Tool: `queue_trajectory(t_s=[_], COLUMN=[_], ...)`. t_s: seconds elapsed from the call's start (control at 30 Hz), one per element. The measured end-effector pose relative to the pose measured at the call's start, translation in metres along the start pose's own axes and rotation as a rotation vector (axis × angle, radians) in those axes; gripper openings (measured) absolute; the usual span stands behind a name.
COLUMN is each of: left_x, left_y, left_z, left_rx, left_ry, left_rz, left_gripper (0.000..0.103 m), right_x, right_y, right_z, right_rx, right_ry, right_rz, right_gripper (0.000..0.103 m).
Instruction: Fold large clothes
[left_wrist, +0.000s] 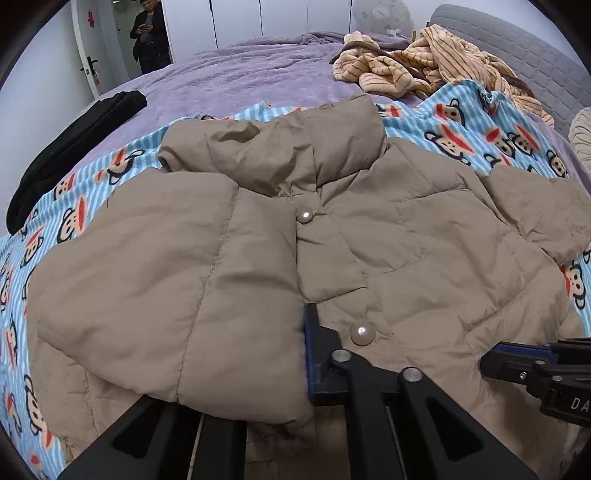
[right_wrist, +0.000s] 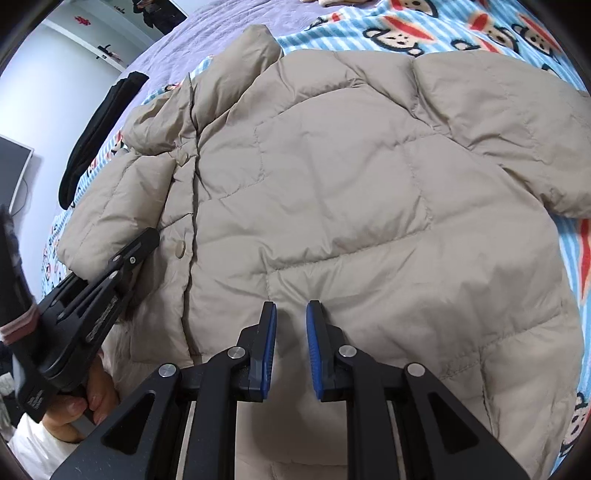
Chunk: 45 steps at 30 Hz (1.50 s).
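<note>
Tan puffer jacket (left_wrist: 332, 240) lies front-up on the monkey-print blanket (left_wrist: 461, 129); its left sleeve (left_wrist: 166, 277) is already folded across the chest. Left gripper (left_wrist: 306, 354) appears clamped on that sleeve's cuff, though one finger is hidden. Right gripper (right_wrist: 291, 350) hovers partly open and empty over the hem. Judged next: fold the other sleeve (right_wrist: 517, 129) from 2 o'clock; open bed room at 12.

Jacket (left_wrist: 369, 240) lies front-up on a blanket (left_wrist: 461, 125), blanket spread over the bed (left_wrist: 229, 81). Collar at far end. One sleeve (left_wrist: 166, 280) folded across the front, over the left claw (left_wrist: 306, 354). Right claw (right_wrist: 291, 350) above the lower front. Folded garment (left_wrist: 74, 155) far left on bed; crumpled garment (left_wrist: 424, 62) beyond the collar. Person (left_wrist: 149, 33) stands past the bed.
</note>
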<state>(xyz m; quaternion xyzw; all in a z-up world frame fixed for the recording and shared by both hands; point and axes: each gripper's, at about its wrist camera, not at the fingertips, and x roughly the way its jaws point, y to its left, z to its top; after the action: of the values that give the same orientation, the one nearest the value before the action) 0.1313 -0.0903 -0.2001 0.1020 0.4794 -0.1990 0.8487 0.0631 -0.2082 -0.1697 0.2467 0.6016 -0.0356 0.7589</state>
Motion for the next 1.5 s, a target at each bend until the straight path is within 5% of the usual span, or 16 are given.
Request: queue_trajectory(t_s=[0.03,0.1,0.2,0.3,0.33,0.37,0.43,0.57,0.77,0.8,0.87,0.9,1.07,1.17,1.3,1.5], left_x=[-0.006,-0.028,-0.054,-0.076,-0.079,-0.081,-0.074,-0.051,-0.017,-0.014,-0.012,-0.011,-0.009,-0.012,-0.04,-0.046], left_y=[0.008,0.017,0.037,0.078,0.097,0.118,0.164,0.223,0.234,0.234,0.233,0.233,0.232,0.231,0.229,0.224], left_z=[0.002,0.001,0.001,-0.006,-0.007,-0.01,-0.014,-0.023,-0.043,-0.045,-0.048,-0.049,-0.047,-0.043,-0.031,-0.012], left_rx=[-0.009,-0.039,-0.046,-0.128,-0.176,-0.224,-0.325,-0.417,-0.438,-0.444,-0.456,-0.458,-0.435,-0.42,-0.37,-0.353], left_ry=[-0.011,-0.082,-0.105,-0.134,-0.142,-0.14,-0.098,-0.036,0.027,0.029,0.031,0.03,0.037,0.054,0.006,-0.026], left_rz=[-0.036,-0.021,0.004,0.078,0.131,0.161,0.196,0.265,0.312,0.315,0.314,0.312,0.301,0.313,0.311,0.263], left_gripper=[0.069,0.101,0.101,0.101,0.101,0.1,0.077,0.075,0.075,0.075,0.075,0.075,0.075,0.075,0.059,0.059], right_x=[0.0,0.004,-0.003,-0.017,-0.024,-0.029,-0.029,-0.003,0.054,0.054,0.041,0.033,0.023,0.023,-0.019,-0.023], right_y=[0.001,0.0,0.014,0.047,0.062,0.077,0.119,0.196,0.249,0.244,0.22,0.205,0.089,0.037,0.021,0.059], right_z=[0.004,0.005,0.01,0.013,0.011,0.01,0.009,0.003,-0.001,0.006,0.025,0.037,0.065,0.057,0.043,0.058], right_rx=[0.001,-0.003,-0.042,-0.16,-0.213,-0.278,-0.427,-0.676,-0.874,-0.849,-0.721,-0.622,-0.128,0.097,0.113,-0.107], right_ry=[0.001,0.0,-0.008,-0.057,-0.093,-0.118,-0.156,-0.193,-0.214,-0.237,-0.276,-0.285,-0.131,-0.024,-0.149,-0.217], right_rz=[0.006,0.009,0.008,-0.017,-0.014,-0.014,-0.045,-0.132,-0.333,-0.356,-0.338,-0.304,-0.044,0.021,-0.028,-0.05], right_gripper=[0.019,0.019,0.026,0.087,0.088,0.088,0.088,0.088,0.086,0.079,0.043,0.014,0.012,0.029,0.03,0.03])
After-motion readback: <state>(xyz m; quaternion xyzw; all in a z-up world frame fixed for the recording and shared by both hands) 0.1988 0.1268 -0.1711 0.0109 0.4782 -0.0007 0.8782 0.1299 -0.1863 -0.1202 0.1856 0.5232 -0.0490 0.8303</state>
